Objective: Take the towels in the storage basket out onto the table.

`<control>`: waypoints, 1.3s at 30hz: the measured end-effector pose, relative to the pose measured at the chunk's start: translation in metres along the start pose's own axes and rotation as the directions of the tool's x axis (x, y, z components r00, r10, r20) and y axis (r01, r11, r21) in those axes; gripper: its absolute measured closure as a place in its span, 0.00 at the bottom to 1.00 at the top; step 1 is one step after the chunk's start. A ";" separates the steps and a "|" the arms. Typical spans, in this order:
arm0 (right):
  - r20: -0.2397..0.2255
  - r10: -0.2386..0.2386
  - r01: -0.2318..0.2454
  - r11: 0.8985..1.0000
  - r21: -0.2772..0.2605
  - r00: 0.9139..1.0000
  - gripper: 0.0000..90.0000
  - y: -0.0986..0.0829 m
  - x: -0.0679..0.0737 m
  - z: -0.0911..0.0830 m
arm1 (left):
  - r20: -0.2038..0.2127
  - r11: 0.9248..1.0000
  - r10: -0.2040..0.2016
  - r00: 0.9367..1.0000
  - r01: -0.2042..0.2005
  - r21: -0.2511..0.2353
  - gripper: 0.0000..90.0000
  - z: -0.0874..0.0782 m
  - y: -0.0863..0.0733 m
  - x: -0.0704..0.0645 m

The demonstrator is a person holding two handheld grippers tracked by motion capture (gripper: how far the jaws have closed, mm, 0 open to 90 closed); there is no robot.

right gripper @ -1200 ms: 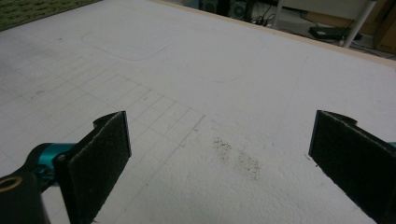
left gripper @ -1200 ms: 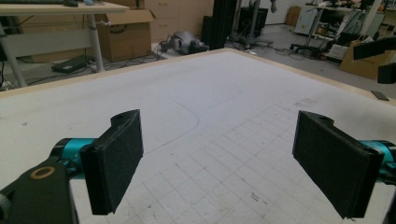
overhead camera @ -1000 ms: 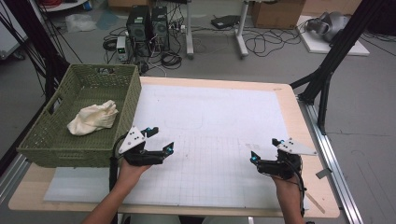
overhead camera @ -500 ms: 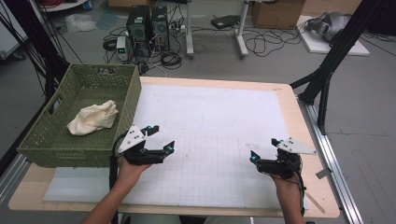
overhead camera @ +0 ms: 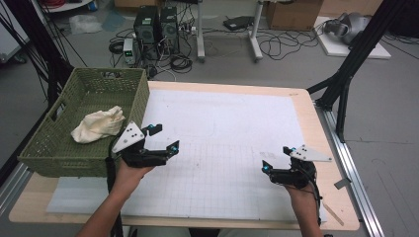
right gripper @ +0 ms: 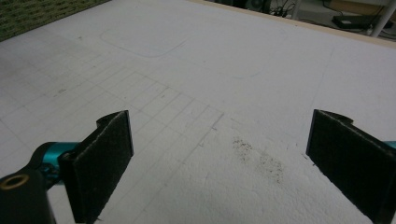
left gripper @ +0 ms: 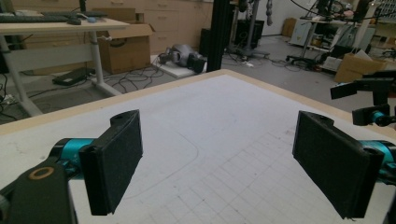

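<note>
Item: cream cloth (overhead camera: 98, 125), lying bunched in green basket (overhead camera: 59, 148) at left of frame; left tongs (overhead camera: 163, 139) just right of basket, right tongs (overhead camera: 276, 158) at lower right over table (overhead camera: 222, 128), both wide open, empty. Handling advice: left tongs were best lifted over the rim and closed on a raised fold.

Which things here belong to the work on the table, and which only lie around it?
Belonging to the work:
- cream crumpled cloth, lying inside the basket
- green woven basket, on the table's left side
- left gripper, jaws apart, nearest the basket
- right gripper, jaws apart, empty

Just lying about:
- black computer towers on the floor
- tangled black cables
- brown cardboard box
</note>
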State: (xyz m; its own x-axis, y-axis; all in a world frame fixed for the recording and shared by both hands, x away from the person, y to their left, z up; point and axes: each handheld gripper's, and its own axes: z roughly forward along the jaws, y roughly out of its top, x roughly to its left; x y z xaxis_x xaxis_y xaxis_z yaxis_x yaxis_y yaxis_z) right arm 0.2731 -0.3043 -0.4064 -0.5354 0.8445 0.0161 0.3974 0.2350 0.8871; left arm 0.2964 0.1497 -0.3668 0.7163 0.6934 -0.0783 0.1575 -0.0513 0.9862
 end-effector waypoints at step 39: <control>0.017 0.002 -0.002 1.000 0.006 1.000 0.07 0.002 0.005 -0.001 | -0.344 0.978 -0.040 0.938 0.108 0.180 0.24 -0.081 0.044 0.169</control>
State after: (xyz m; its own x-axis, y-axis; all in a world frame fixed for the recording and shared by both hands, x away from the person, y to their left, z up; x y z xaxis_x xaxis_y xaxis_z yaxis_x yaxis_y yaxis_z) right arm 0.2711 -0.3003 -0.4042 -0.5220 0.8529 0.0100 0.4025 0.2360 0.8845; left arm 0.3694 0.3225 -0.3244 0.4319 0.8997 -0.0632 0.3540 -0.1047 0.9293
